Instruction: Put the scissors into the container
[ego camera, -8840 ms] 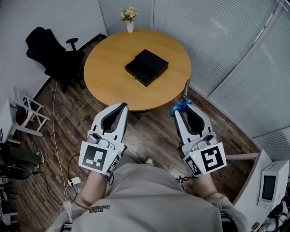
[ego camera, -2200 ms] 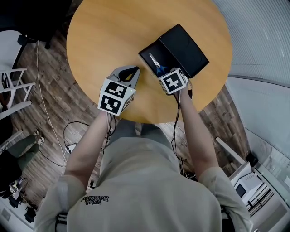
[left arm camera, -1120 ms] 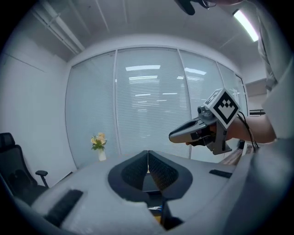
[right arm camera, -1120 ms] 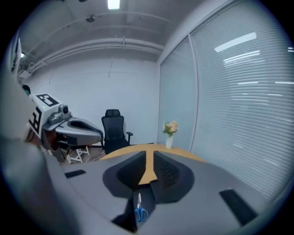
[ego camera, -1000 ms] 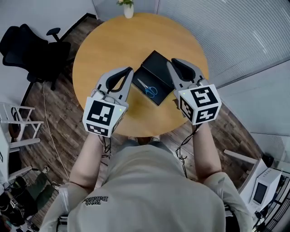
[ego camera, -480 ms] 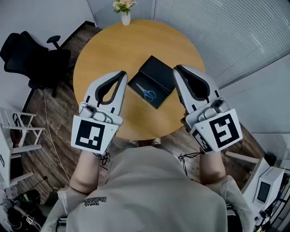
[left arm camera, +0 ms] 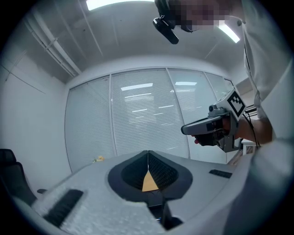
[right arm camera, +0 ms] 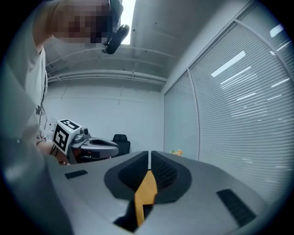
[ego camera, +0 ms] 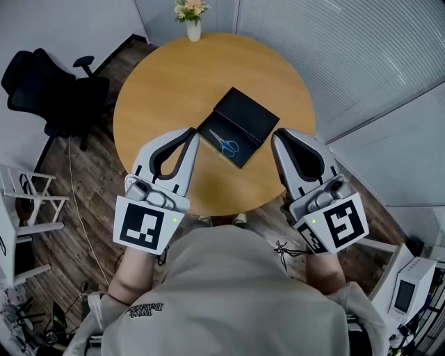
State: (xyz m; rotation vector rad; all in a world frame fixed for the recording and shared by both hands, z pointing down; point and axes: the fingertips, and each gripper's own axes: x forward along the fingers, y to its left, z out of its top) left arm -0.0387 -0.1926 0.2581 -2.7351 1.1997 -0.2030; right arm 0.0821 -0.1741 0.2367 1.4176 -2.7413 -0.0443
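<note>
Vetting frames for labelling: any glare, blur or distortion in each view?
Head view: even light, sharp; scissors in the container read clearly. Left gripper view: heavy fisheye, dark corners, ceiling light blown out. Right gripper view: same fisheye, blinds show bright reflections.

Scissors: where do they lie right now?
In the head view, the scissors lie in the left half of the black container on the round table.

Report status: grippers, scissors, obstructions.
Left gripper shut, empty. Right gripper shut, empty. Scissors lying inside the black container on the round table. Nothing in the way.
</note>
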